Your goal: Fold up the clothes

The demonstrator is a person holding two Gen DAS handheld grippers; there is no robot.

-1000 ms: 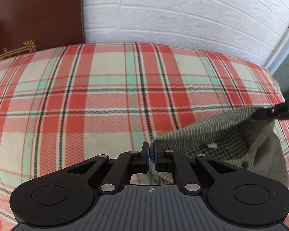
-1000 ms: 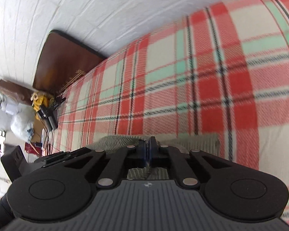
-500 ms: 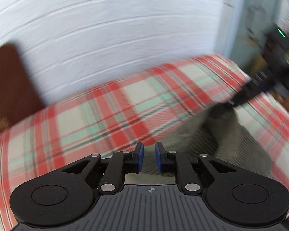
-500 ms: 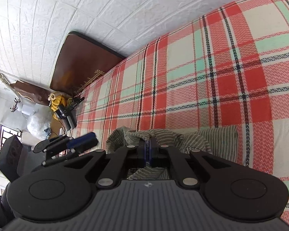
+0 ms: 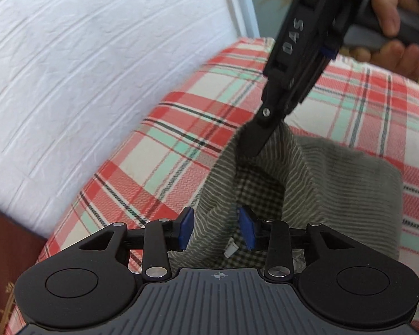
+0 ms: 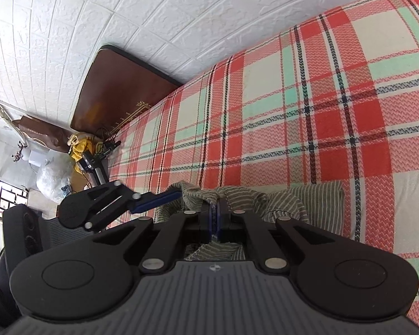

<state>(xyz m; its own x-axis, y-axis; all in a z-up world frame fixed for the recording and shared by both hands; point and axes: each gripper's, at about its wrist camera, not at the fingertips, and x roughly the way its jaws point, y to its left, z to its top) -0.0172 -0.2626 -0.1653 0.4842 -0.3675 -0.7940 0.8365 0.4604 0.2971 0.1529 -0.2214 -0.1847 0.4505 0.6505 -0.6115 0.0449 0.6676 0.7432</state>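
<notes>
Pinching the striped garment (image 6: 307, 203), right hand-held gripper (image 6: 215, 220); left hand-held gripper (image 5: 216, 229) opening around its edge.

Bright daylight, fisheye-warped edges (left view blurred).

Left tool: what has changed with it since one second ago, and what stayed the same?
The left tool was shut on the striped garment; its jaws are now opening, with cloth between them, not pressed. Its view swung toward the right tool, which stays shut on the garment's edge over the plaid sheet.
</notes>
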